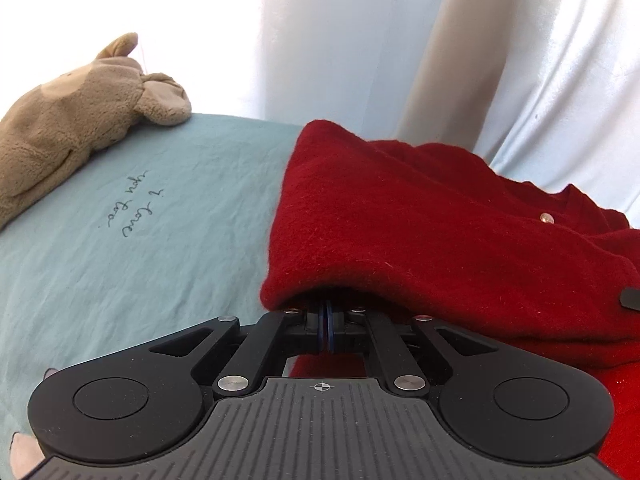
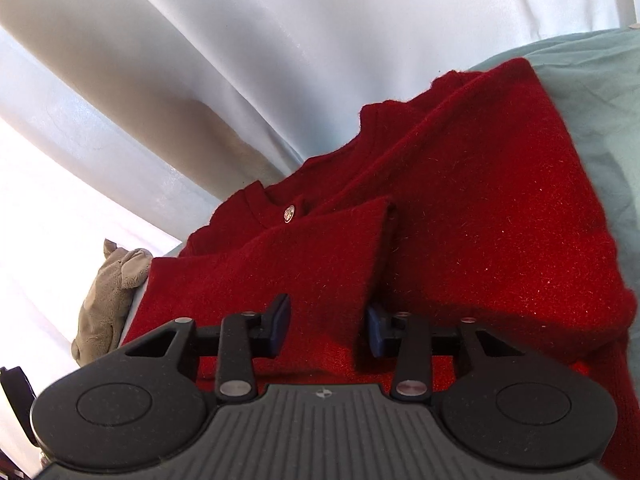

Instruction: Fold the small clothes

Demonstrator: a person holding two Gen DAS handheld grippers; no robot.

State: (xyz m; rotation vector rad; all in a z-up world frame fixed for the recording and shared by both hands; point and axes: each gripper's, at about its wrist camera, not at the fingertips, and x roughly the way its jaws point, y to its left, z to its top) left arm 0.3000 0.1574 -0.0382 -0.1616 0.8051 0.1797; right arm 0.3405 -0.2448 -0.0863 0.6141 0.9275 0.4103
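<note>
A red knitted cardigan (image 1: 420, 220) (image 2: 480, 220) with a pale round button (image 1: 546, 218) (image 2: 289, 213) lies on a teal sheet (image 1: 120, 260). My left gripper (image 1: 326, 312) is shut, its blue pads pressed together. Its tips are hidden under a raised fold of the cardigan's left edge, which drapes over them. In the right wrist view my right gripper (image 2: 328, 316) hovers low over the cardigan with its jaws apart. A folded sleeve's edge (image 2: 372, 248) runs down between the blue pads (image 2: 282, 320), and neither pad presses on it.
A beige plush toy (image 1: 80, 120) (image 2: 108, 300) lies at the sheet's far left. Dark handwriting (image 1: 134, 204) marks the sheet. White curtains (image 1: 360, 40) (image 2: 280, 60) hang behind. A small black tip (image 1: 630, 298) pokes over the cardigan at the right edge of the left wrist view.
</note>
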